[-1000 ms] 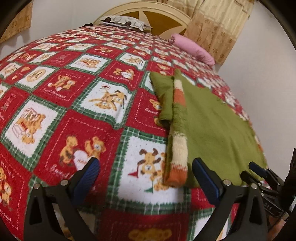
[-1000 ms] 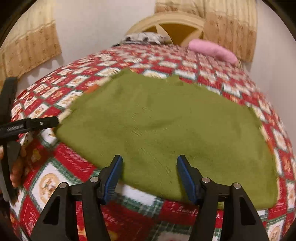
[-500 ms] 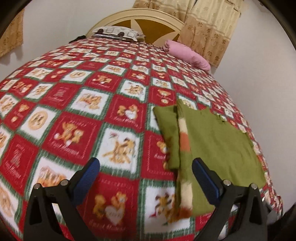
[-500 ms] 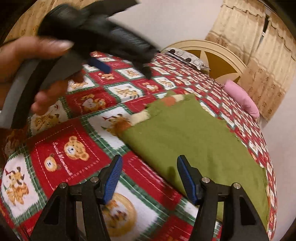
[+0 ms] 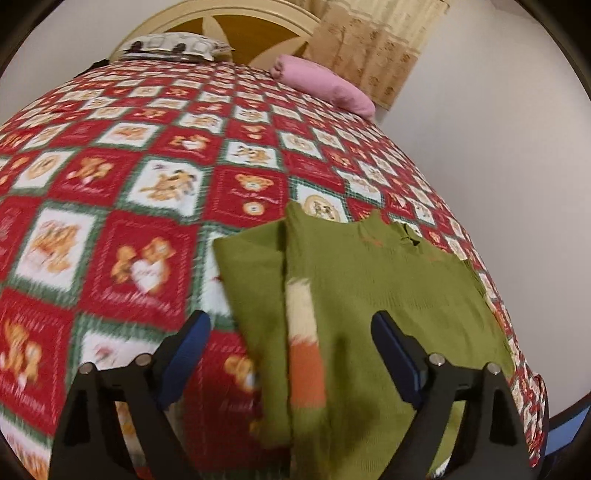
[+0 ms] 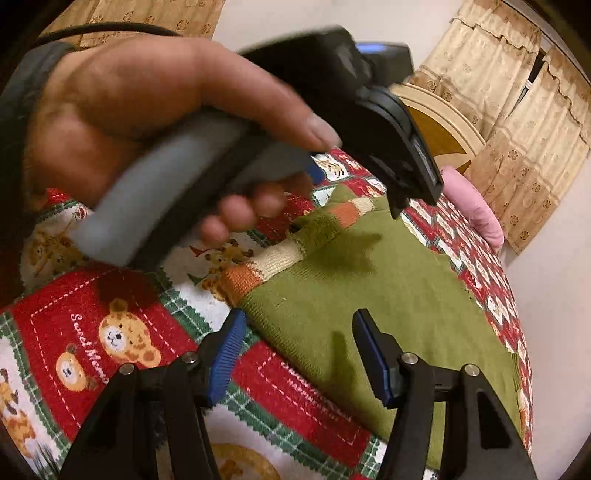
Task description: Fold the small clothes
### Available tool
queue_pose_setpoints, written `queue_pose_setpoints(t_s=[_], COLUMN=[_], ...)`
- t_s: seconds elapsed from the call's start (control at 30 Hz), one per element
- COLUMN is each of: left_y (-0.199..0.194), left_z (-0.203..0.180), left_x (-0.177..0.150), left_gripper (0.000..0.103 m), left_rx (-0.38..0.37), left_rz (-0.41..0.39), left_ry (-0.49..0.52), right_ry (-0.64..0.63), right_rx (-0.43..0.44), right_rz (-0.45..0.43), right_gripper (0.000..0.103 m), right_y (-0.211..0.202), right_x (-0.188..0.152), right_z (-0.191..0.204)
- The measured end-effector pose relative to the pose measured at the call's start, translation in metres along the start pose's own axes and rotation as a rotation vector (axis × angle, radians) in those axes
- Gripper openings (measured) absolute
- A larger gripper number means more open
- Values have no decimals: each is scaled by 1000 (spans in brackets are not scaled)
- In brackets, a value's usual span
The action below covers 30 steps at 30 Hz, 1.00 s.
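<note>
Since both claws swung over the green sweater (image 5: 388,295) and hang wide open, empty, we're lining up the next fold

The sweater (image 5: 388,295) lies flat on the bedspread (image 5: 147,177), toward the bed's right edge in the left wrist view. A sleeve (image 5: 304,332) is folded over onto the sweater's left part, running from near to far. The left gripper (image 5: 291,354) hangs above the sweater's near left part, its fingers apart with the sleeve between them. At the far end of the bed, a pillow (image 5: 173,46) rests against the headboard (image 5: 236,22), and a second pillow (image 5: 325,86) lies to its right. Curtains (image 5: 369,44) hang behind that one. In the right wrist view, the right gripper (image 6: 295,360) stands over the sweater's near edge, fingers apart, and a hand (image 6: 147,122) holding the left gripper is above the sleeve.
</note>
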<state>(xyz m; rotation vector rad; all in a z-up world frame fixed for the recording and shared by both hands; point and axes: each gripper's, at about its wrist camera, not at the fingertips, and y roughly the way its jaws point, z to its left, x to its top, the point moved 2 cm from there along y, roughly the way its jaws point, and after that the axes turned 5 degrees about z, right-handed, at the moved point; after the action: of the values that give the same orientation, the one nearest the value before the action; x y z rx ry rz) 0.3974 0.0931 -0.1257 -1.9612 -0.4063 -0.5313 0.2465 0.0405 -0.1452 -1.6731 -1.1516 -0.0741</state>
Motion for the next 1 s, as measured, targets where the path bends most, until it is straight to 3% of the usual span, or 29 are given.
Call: queue_pose_setpoints(t_s=[0.13,0.33,0.47,0.53,0.6,0.8,1.0], left_y=[16,27,34,36,35,28,18], left_z=[2,16,15,11,10,20,4], left_x=[11,17,18,18,21,29,38], left_gripper=[79,57,19,16,14,13,13], left_rx=[-9,-27,-90,-80,-85,-178,-181], left_rz=[22,39,71,80,83,94,98], left_ry=[4,-44,-36,-30,-36,-160,-152], right_ry=[-1,-38,-43,-26,4,106,237], right_rx=[-1,4,25,38,59,133,205], right_rz=[-2,-14,-11,-12,-22,-65,-87], right_gripper=[57,36,24,14,11,10,9], right_y=[2,1,1,0,-4,-16,-21], right_x=[1,1,2,2,3,1,-7], right_z=[1,11,13,9,3,-20,-48])
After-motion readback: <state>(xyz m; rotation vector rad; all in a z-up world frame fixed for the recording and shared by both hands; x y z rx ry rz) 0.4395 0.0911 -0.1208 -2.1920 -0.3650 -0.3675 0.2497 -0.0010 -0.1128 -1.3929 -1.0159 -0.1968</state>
